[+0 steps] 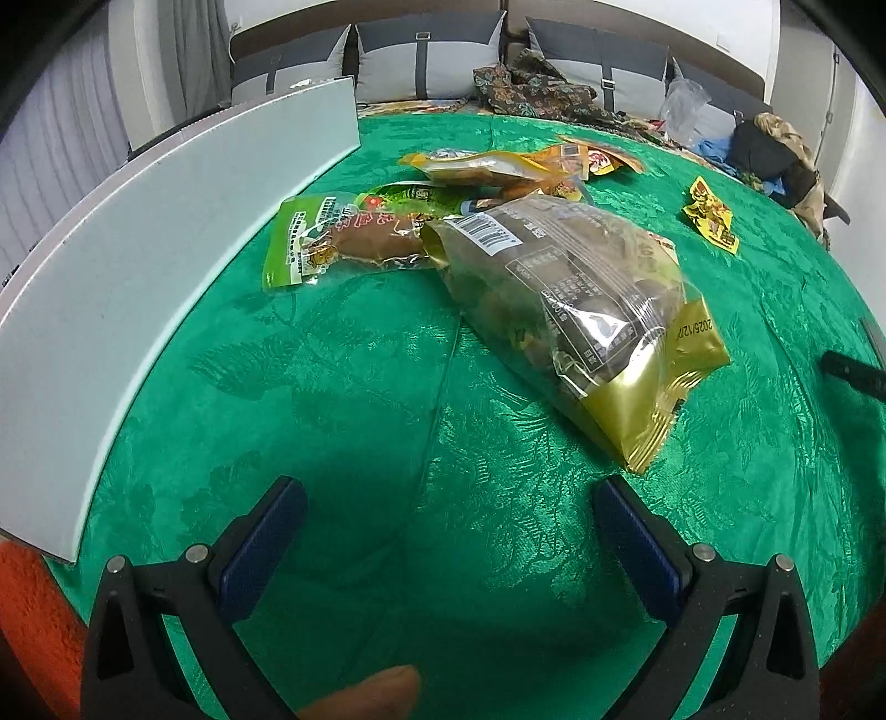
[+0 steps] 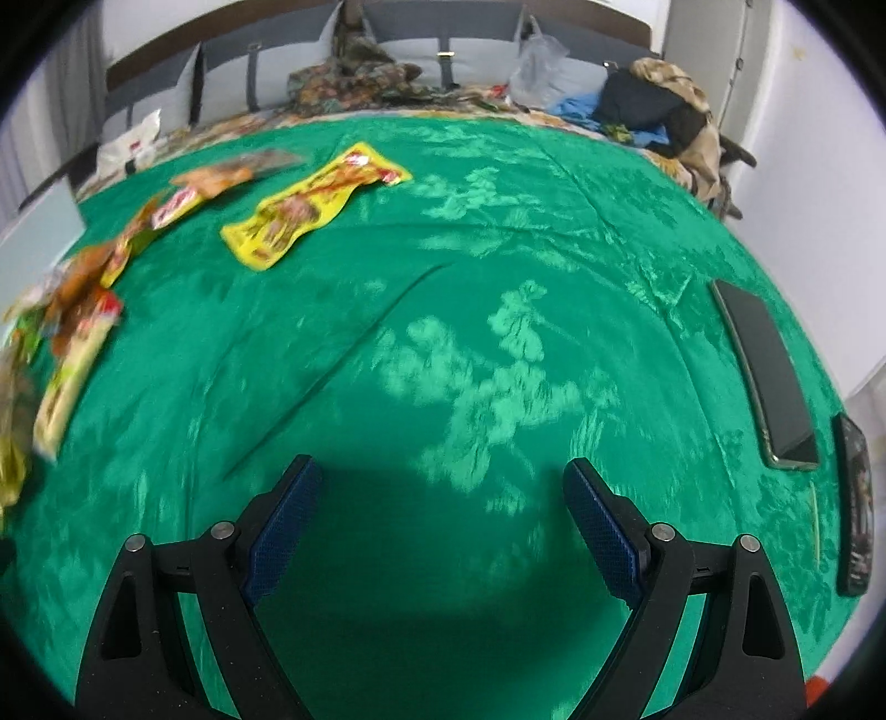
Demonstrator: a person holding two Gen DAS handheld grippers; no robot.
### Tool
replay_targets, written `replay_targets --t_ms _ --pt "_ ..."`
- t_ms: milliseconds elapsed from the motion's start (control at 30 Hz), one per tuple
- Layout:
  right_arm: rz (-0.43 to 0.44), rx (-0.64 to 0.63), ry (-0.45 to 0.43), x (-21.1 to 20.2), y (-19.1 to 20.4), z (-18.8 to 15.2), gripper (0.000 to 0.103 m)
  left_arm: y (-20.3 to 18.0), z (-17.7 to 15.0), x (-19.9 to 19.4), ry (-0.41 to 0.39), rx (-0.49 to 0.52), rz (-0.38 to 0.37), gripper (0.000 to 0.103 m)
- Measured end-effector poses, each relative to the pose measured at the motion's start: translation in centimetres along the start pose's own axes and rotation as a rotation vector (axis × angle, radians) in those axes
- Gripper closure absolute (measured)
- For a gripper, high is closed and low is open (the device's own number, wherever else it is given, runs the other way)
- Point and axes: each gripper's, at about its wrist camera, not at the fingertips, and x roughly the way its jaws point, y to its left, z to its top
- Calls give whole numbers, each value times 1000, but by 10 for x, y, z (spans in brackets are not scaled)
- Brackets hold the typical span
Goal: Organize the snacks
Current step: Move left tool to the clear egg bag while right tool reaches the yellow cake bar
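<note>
Snack packets lie scattered on a green tablecloth (image 1: 354, 387). In the left wrist view a big gold and clear bag (image 1: 576, 310) lies just ahead and right of my left gripper (image 1: 448, 498), which is open and empty. A green packet (image 1: 338, 232) and orange packets (image 1: 498, 169) lie beyond it, and a small yellow packet (image 1: 711, 213) sits apart at the right. In the right wrist view my right gripper (image 2: 443, 482) is open over bare cloth (image 2: 498, 354). A yellow packet (image 2: 310, 205) lies far ahead left, with more packets (image 2: 83, 321) blurred at the left edge.
A pale grey box wall (image 1: 166, 249) curves along the table's left side. Two dark phones (image 2: 767, 376) (image 2: 855, 498) lie by the right edge. Behind the table are grey sofa cushions (image 1: 426, 50), patterned cloth (image 1: 531, 83), a plastic bag (image 2: 540, 66) and piled clothes (image 2: 659, 105). A fingertip (image 1: 382, 692) shows below.
</note>
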Motion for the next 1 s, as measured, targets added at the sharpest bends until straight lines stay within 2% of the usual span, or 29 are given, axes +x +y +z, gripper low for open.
replay_targets --t_ms 100,200,400,467,567,667,767,900,1000 --pt "6 6 -21 4 -3 4 11 0 1 1 8 5 -4 0" --pt "53 45 -18 9 -10 7 11 0 2 2 18 8 -7 0" --pt "49 47 -19 11 -9 9 10 0 2 2 15 10 -11 0" --pt "48 47 -20 11 -9 10 10 1 5 3 39 14 -20 0" --pt "49 47 -20 11 -9 10 10 8 12 0 101 -17 -80 0" --pt "49 47 -20 11 -9 10 10 18 23 -19 61 -113 -204 0" --pt "49 47 -20 11 -10 9 10 7 49 -26 36 -116 -240 0" --pt "49 47 -20 11 -9 9 10 -17 89 -6 58 -129 -183 0" --pt "49 47 -20 11 -10 9 10 -27 99 26 129 -106 -68 1"
